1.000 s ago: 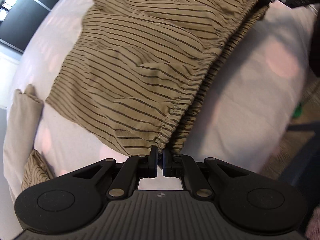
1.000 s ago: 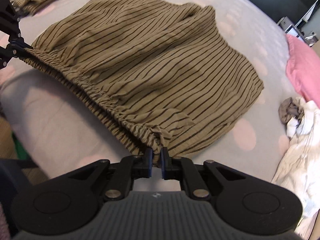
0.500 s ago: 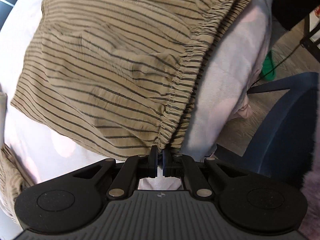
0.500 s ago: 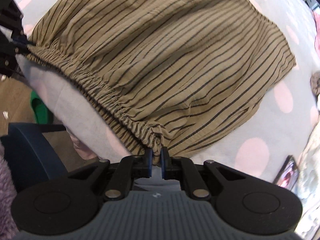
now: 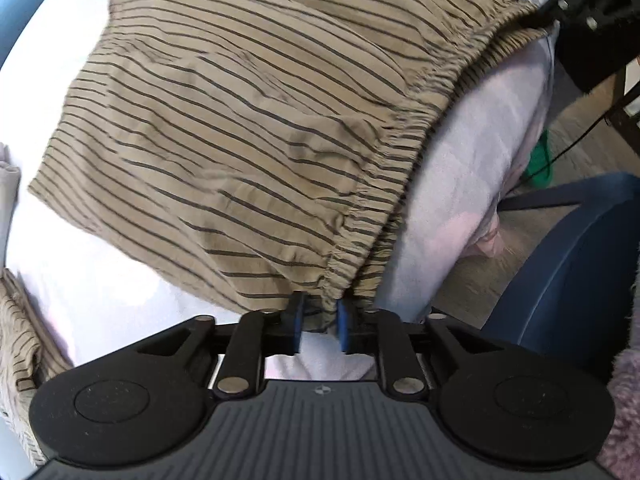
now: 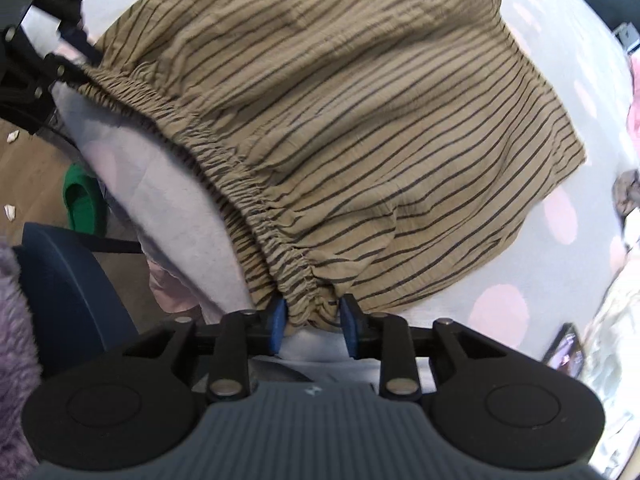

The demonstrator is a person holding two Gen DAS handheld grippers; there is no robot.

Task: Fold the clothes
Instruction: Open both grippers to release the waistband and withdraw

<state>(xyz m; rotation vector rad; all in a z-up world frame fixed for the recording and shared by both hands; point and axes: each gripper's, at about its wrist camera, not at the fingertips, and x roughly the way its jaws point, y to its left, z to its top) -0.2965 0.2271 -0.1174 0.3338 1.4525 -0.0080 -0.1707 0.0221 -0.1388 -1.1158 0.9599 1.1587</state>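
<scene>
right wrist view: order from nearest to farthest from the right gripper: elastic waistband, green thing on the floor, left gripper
1. Elastic waistband of the striped garment: its bunched end sits between the open fingers of the right gripper.
2. Green thing: on the floor, left, beside the bed.
3. Left gripper: top left, at the waistband's far end.

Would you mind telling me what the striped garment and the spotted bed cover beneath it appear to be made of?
Striped garment: looks like thin woven cotton or a cotton blend, matte tan with dark stripes; it crinkles finely and gathers tightly along the elastic waistband.
Bed cover: seems a soft, matte knit or brushed fabric, pale grey with pink spots; no sheen, though the weave is too blurred to confirm.
</scene>
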